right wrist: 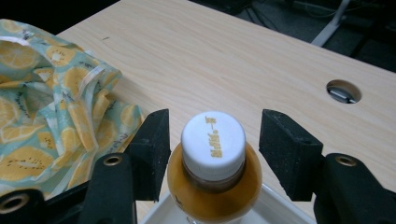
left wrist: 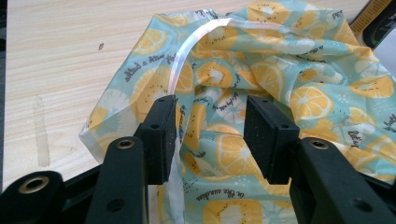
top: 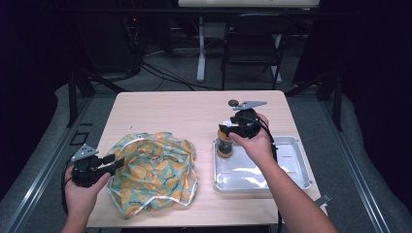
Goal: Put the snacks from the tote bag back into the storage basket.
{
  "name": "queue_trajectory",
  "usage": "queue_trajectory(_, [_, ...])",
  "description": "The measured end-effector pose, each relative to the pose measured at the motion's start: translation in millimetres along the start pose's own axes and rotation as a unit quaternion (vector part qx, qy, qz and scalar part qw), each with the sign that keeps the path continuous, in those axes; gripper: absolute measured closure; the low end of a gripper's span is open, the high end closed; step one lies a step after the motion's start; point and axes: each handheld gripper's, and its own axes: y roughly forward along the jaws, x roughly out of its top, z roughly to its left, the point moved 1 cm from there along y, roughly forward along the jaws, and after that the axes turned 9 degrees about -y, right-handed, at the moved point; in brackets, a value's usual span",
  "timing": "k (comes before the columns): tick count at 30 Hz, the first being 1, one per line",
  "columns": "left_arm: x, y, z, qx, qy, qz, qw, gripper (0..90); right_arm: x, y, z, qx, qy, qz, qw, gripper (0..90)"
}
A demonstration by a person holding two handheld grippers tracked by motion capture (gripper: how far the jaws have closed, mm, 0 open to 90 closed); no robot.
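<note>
Right gripper [right wrist: 212,154] sits over the bottle [right wrist: 214,186], which stands upright in the near-left corner of the white tray [top: 291,167] at the right side of the bench [top: 194,116]. In the right gripper view the white cap [right wrist: 213,140] lies between the two black pads with a clear gap on each side; the left pad is close to the bottle's shoulder, the right pad well clear. Jaws wide apart, pads not pressing on anything. Bottle holds orange-brown liquid.

Left gripper [left wrist: 210,135] is at the near-left edge of the bench, pointing into the lemon-print bag [top: 153,172]. In the left gripper view the jaws are mostly open and bag fabric bulges between them. The bag's translucent rim [left wrist: 187,51] runs down against the inner face of the left pad; the right pad stands clear of the fabric. Can't tell whether the left pad truly touches the rim or just overlaps it. No pinch visible.

Hard to read:
- high view: right hand [top: 255,143] covers most of the right gripper and the bottle's upper half; jaw gap unreadable there
- bottle base and tray floor cut off at the bottom of the right gripper view
- cap print too small to read
- bag crumpled, opening not identifiable
- room behind the bench dark
</note>
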Motion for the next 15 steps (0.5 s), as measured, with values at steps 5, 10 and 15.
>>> queue_trajectory(5, [-0.3, 0.0, 0.9, 0.003, 0.003, -0.003, 1.0000, 52.6, 0.7, -6.5, 1.0, -0.014, -0.014, -0.009, 0.9998, 42.9])
queue_trajectory(10, [-1.4, 1.7, 2.0, -0.002, 0.005, -0.001, 1.0000, 50.8, 0.1, -12.2, 1.0, -0.011, -0.011, -0.016, 0.9998, 43.3])
queue_trajectory(15, [-1.3, 1.9, 1.7, -0.011, 0.005, 0.001, 0.9999, 50.3, 1.7, -17.6, 3.9, -0.009, -0.001, -0.020, 0.9998, 42.6])
